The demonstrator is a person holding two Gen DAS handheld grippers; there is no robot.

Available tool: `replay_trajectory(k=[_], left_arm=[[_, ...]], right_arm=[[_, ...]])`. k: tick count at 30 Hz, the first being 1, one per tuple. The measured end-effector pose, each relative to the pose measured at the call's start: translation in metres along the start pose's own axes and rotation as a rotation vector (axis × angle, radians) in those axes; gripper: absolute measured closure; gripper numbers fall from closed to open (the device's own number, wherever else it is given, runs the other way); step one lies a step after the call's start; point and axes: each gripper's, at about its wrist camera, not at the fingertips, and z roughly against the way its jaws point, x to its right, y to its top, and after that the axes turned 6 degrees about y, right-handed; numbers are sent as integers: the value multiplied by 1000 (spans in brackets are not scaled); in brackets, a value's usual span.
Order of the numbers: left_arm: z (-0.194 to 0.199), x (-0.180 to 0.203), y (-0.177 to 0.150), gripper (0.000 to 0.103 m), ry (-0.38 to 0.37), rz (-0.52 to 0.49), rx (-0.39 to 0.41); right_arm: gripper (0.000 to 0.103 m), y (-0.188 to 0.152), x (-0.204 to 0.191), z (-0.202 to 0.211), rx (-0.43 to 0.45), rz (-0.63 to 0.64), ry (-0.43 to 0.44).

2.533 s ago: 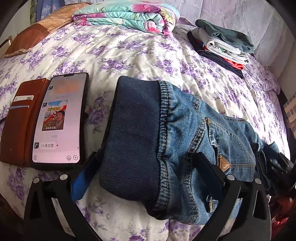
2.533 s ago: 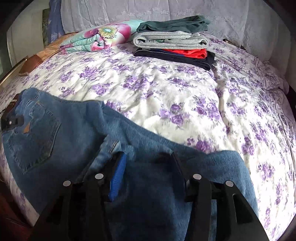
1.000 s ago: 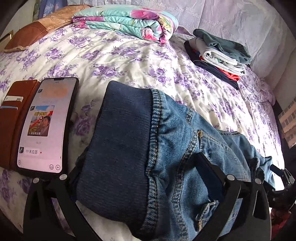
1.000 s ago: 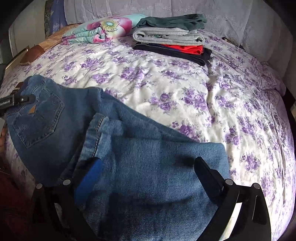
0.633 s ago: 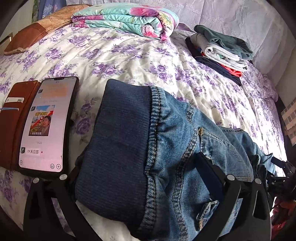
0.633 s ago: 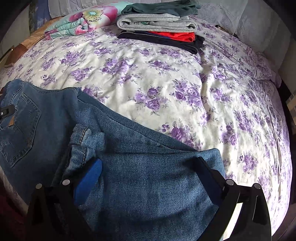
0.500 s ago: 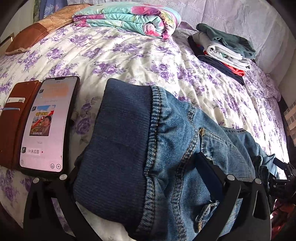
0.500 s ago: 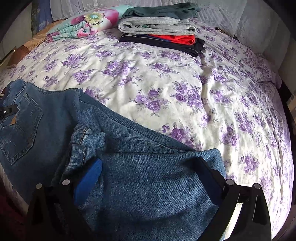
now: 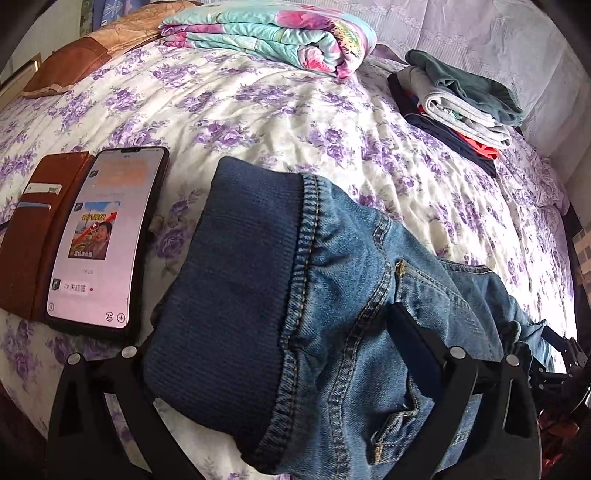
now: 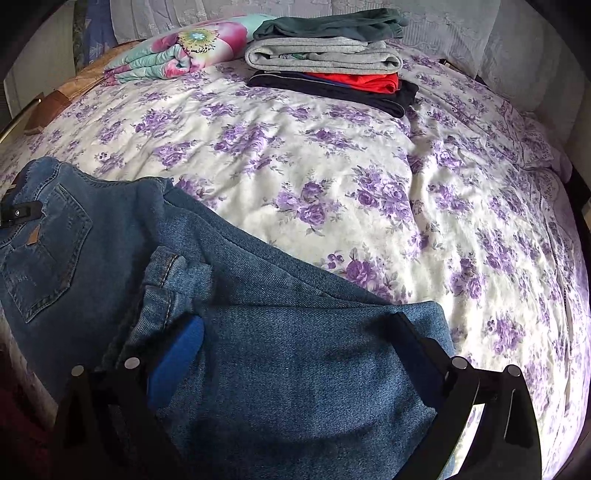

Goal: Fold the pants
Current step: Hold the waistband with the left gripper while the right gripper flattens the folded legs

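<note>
Left wrist view: jeans (image 9: 332,314) lie at near edge of bed (image 9: 258,110), ribbed waistband between spread, open jaws of left gripper (image 9: 266,332), nothing pinched. Right gripper (image 10: 295,332) likewise open, straddling leg hem. Risk: phone (image 9: 99,236) lies just beside waistband; sweeping fold could drag it off bed; shallow bite may catch only top layer.

Jeans (image 9: 332,295) lie across near edge of bed (image 9: 258,107), ribbed dark waistband up, spread between wide-apart jaws of left gripper (image 9: 273,332). Phone (image 9: 103,236), screen lit, in open brown wallet case just beside waistband. Folded floral quilt (image 9: 273,33) at far edge; stack of folded clothes (image 9: 458,103) toward far right corner.
</note>
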Motion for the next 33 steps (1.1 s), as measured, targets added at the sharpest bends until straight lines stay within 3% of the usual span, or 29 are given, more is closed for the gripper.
replay_trajectory(k=[8, 12, 17, 23, 26, 28, 30, 33], left_arm=[[4, 0, -12, 5, -14, 11, 10], [12, 1, -19, 5, -80, 10, -15], [6, -6, -14, 5, -124, 61, -7], [-4, -11, 3, 5, -130, 196, 22], [-1, -12, 3, 6, -151, 180, 14], [5, -16, 0, 16, -163, 184, 22], [9, -24, -2, 34, -172, 201, 27], [11, -40, -6, 43, -232, 254, 19]], right_arm=[[3, 0, 0, 0, 5, 10, 10], [3, 0, 0, 1, 5, 9, 9], [3, 0, 0, 1, 5, 9, 10], [3, 0, 0, 1, 3, 10, 9], [3, 0, 0, 1, 4, 11, 9], [3, 0, 1, 1, 4, 12, 13], [3, 1, 3, 6, 12, 0, 28], [4, -3, 16, 26, 78, -51, 57]])
